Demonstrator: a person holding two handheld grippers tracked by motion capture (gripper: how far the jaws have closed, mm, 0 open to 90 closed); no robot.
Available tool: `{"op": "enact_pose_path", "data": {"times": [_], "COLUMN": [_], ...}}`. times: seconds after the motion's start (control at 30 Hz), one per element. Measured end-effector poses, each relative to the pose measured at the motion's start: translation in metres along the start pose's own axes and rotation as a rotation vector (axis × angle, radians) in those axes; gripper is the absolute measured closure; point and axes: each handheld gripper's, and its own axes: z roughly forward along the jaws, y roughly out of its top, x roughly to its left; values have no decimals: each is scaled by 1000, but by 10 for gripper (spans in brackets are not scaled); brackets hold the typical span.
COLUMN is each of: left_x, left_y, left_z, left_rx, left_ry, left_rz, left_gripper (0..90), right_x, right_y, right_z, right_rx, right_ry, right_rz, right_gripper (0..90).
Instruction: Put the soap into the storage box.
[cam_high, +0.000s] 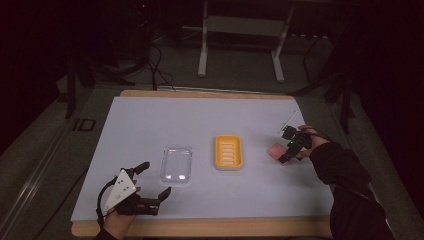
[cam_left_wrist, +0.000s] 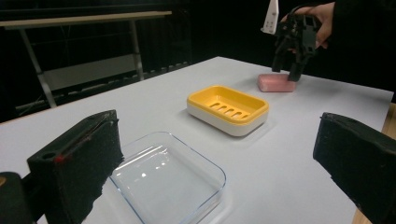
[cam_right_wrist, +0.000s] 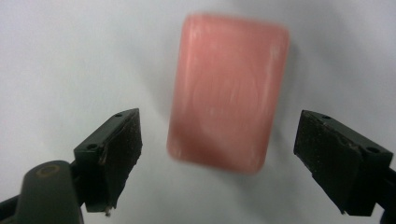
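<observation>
Both grippers are black, with thick dark-padded jaws. The left gripper (cam_high: 156, 180) carries a grey three-cornered plate (cam_high: 120, 187) with small holes and a black cable (cam_high: 103, 197). The right gripper (cam_high: 286, 150) has a pale plate (cam_left_wrist: 271, 17); that arm wears a black sleeve (cam_high: 345, 180)

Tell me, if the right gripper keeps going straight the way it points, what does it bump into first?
Probably the pink soap bar. The right gripper is open, pointing down at it, with a jaw on each side.
</observation>
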Motion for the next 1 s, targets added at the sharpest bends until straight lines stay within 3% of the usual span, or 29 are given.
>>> {"op": "enact_pose_path", "data": {"times": [0.1,0.33,0.7,1.0], "left_x": [0,0,-2,-3], "left_y": [0,0,-1,0], "left_z": [-1,-3,-3,-4], "left_rx": [4,-1,3,4], "left_ry": [2,9,5,0], "left_rz": [1,3,12,15], "left_gripper": [14,14,14,14], "right_x": [-1,-3,-4,-1], "right_y": [5,15,13,13], "right_z": [2,9,20,27], "right_rx": [-31,-65,-70,-45], "right_ry": [-3,-6,9,-30], "right_rz": [-38,-31,-28,-60], "right_gripper": [163,185,273,340]}}
